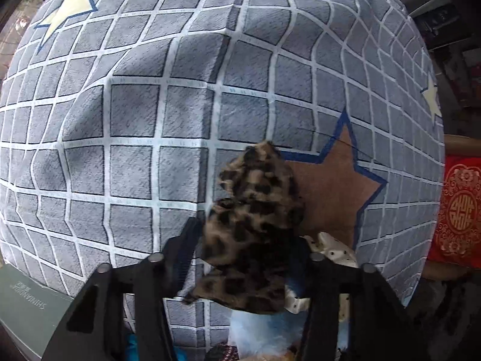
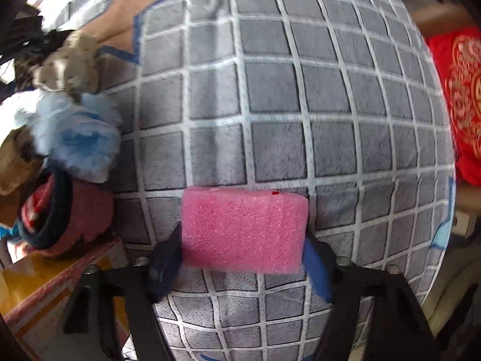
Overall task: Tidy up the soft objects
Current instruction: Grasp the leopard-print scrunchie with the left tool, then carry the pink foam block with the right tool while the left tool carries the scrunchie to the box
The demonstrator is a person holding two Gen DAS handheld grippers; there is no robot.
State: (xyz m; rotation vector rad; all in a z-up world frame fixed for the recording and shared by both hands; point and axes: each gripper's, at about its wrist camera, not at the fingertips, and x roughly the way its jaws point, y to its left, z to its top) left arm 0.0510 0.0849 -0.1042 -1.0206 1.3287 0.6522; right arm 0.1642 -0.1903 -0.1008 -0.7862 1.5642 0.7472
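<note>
Soft, even daylight in both views, with gentle shadows in the folds of the checked bedsheet [image 1: 186, 96]. Strong fisheye bending curves its grid at the edges; the right view's left side is motion-blurred, corners dark

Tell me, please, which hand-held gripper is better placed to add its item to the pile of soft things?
Probably the left hand-held gripper: its leopard-print cloth hangs right over the blue fluffy item. The right hand-held gripper holds the pink sponge off to the side.
</note>
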